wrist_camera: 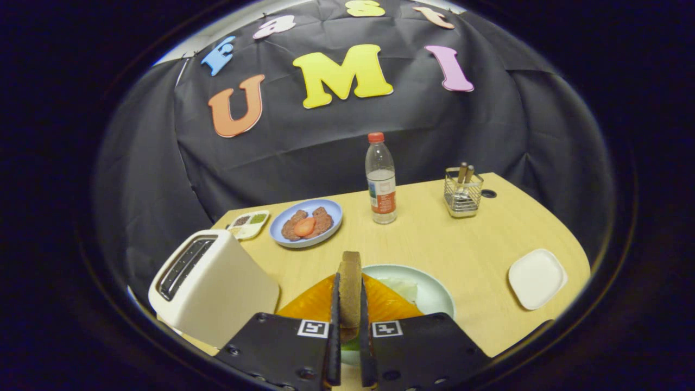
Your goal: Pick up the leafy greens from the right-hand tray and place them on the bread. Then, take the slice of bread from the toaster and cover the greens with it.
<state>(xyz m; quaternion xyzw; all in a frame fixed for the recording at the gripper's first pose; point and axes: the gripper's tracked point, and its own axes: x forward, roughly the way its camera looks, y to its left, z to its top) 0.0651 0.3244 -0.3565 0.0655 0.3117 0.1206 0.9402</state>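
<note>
Bread slice [350,290] stands on edge, pinched tight by closed jaws of gripper [350,326], just above plate [434,290] w/ orange stuff, prob. ready to cover greens.

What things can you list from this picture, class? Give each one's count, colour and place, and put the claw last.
toaster: one, cream, left of the claw on the table
slice of bread: one, brown, upright on edge between the claw's fingers
pale green plate: one, just ahead of the fingers, holding an orange slice and a pale leaf
blue plate: one, beyond the toaster, holding brown patties and an orange-red round piece
sectioned dish: one, white, left of the blue plate
water bottle: one, clear with red cap, table's far middle
wire holder: one, metal, far right, utensils inside
white square tray: one, right of the pale green plate
table: one, light wood
claw: one, shut on the slice of bread
</note>
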